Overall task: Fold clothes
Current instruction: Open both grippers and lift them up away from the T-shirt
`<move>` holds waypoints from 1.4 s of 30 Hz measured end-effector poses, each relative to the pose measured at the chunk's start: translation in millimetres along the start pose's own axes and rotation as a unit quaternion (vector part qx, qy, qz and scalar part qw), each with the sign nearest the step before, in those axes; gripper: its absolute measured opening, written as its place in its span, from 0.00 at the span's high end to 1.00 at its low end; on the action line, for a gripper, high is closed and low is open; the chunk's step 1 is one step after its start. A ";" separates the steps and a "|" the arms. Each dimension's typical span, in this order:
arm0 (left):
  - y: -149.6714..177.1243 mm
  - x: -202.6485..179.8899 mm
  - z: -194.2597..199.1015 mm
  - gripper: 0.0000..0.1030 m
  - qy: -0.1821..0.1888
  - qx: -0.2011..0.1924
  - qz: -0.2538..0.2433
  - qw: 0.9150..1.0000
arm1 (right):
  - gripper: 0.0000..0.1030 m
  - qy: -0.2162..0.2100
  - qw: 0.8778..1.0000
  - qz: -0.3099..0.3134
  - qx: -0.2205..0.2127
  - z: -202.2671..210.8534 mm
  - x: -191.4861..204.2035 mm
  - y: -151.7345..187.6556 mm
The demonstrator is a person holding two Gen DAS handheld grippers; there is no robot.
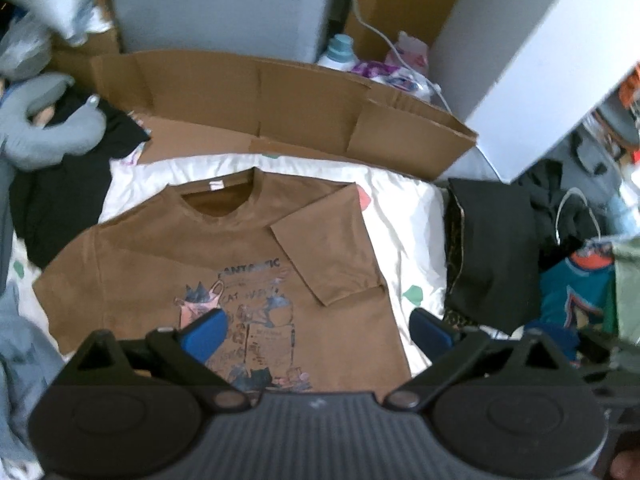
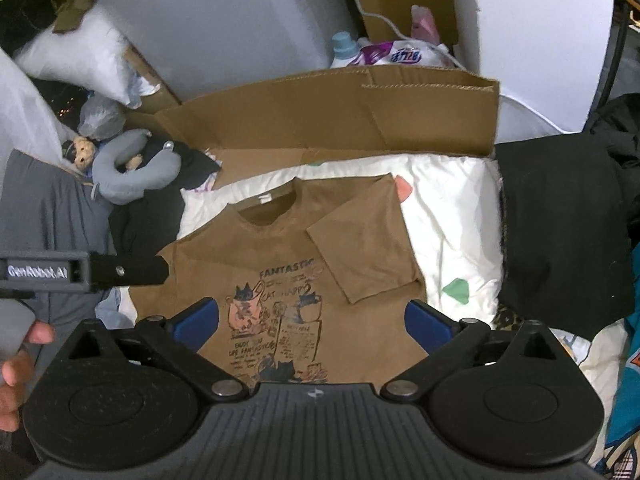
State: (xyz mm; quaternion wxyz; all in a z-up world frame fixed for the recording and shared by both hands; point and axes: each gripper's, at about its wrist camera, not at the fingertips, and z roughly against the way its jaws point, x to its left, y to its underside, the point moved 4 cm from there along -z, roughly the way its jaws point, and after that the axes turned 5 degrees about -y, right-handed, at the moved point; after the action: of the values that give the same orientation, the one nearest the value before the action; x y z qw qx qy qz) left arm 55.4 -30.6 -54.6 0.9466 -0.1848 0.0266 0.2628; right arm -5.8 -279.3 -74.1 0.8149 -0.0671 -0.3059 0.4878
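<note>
I hold both grippers, left gripper (image 1: 316,330) and right gripper (image 2: 314,322), released above one brown printed cotton T-shirt (image 2: 280,264), its one sleeve (image 2: 360,240) folded inward.

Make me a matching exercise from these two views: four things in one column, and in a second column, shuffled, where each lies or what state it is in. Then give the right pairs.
Things:
1. brown T-shirt
2. T-shirt's right-hand sleeve
3. cardboard
4. grey plush toy

Places or states:
A. stands up behind the white quilt
B. folded inward over the chest
C. lies to the left, on dark clothes
D. spread print side up on the white quilt

Pairs: 1-D, 2-B, 3-A, 4-C
</note>
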 end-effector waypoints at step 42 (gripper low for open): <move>-6.8 295.7 -105.6 0.02 -0.016 -0.016 0.024 0.999 | 0.01 -0.004 0.992 0.112 0.054 -199.4 183.7 -14.5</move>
State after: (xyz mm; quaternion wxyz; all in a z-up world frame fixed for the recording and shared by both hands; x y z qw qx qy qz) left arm 318.2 69.9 -194.1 0.9372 -0.1949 0.0114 0.2890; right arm 179.5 -95.5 -149.0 0.7565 -0.0553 -0.2732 0.5916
